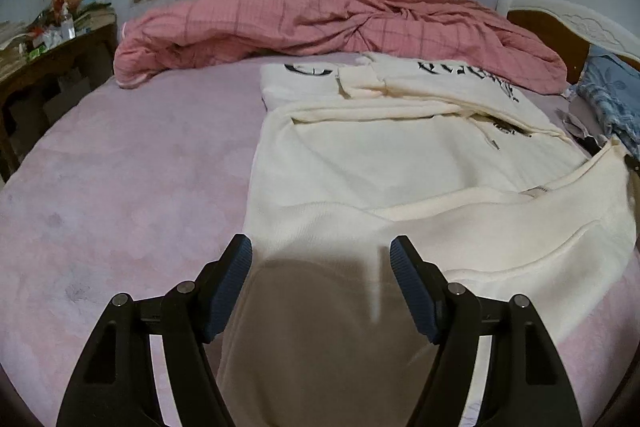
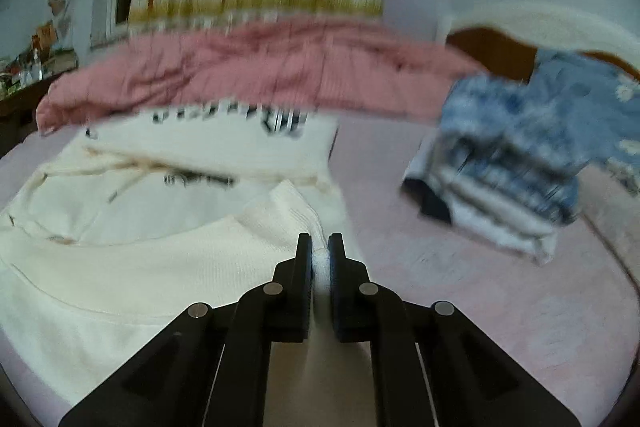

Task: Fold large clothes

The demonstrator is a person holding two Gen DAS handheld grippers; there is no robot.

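Observation:
A cream hoodie (image 1: 400, 179) with black lettering lies flat on the pink bed sheet (image 1: 120, 187), its hood and drawstrings toward the far side. My left gripper (image 1: 320, 243) hovers over the hoodie's near left edge. Its jaws stand wide apart, the blue pads (image 1: 236, 267) clear of the cloth, which lies beneath them in shadow. In the right wrist view, my right gripper (image 2: 320, 239) is shut on a ribbed edge of the cream hoodie (image 2: 160, 247) at its right side, with white fabric pinched between the pads.
A rumpled pink quilt (image 1: 300, 19) lies across the far side of the bed. Folded blue patterned clothes (image 2: 500, 155) sit to the right by the wooden headboard (image 1: 560, 27). A cluttered side table (image 1: 48, 47) stands on the left.

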